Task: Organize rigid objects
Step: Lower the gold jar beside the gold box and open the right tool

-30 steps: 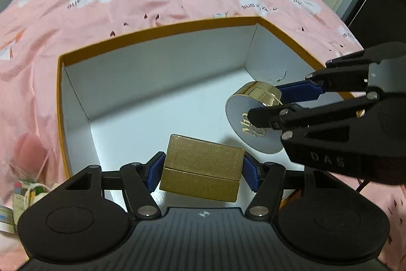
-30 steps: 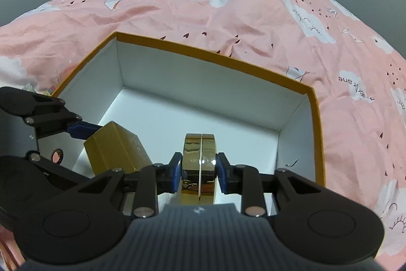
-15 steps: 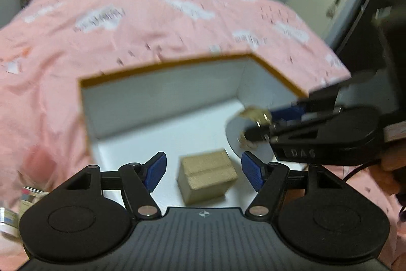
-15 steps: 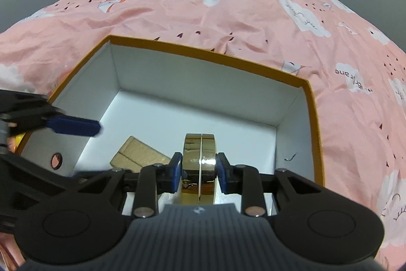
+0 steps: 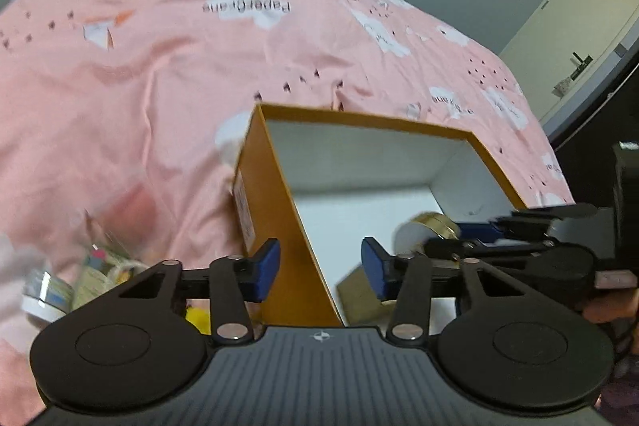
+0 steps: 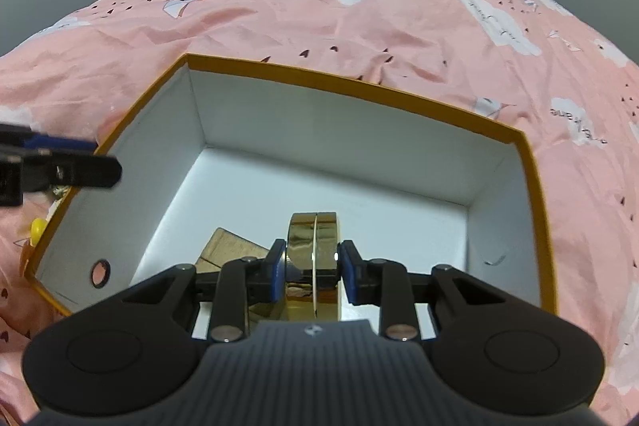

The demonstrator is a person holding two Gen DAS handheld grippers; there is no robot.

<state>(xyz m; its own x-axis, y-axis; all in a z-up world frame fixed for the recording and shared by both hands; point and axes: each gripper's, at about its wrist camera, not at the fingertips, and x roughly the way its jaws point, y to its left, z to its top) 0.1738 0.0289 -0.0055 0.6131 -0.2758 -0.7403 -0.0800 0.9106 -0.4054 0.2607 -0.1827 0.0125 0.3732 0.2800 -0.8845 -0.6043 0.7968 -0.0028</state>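
Observation:
A round gold tin [image 6: 313, 238] stands on edge between the pads of my right gripper [image 6: 313, 268], which is shut on it low inside the orange box [image 6: 359, 92] with white walls. A small gold box [image 6: 231, 250] lies on the box floor just left of the tin. My left gripper [image 5: 319, 268] hovers over the orange box's left wall [image 5: 279, 218]; its jaws are closing with nothing between them. From the left wrist, the gold box [image 5: 359, 296] shows partly behind my right pad, and the right gripper [image 5: 459, 238] holds the tin [image 5: 423, 230].
The box sits on a pink duvet [image 6: 319, 6] with cloud prints. Small clutter, with tape rolls [image 5: 44, 290] and a yellow item [image 5: 197, 318], lies left of the box. A door [image 5: 579, 26] stands at the far right.
My left gripper let go of the gold box, which now lies on the box floor, then drew back and leftward over the box's left wall. The right gripper and tin kept still.

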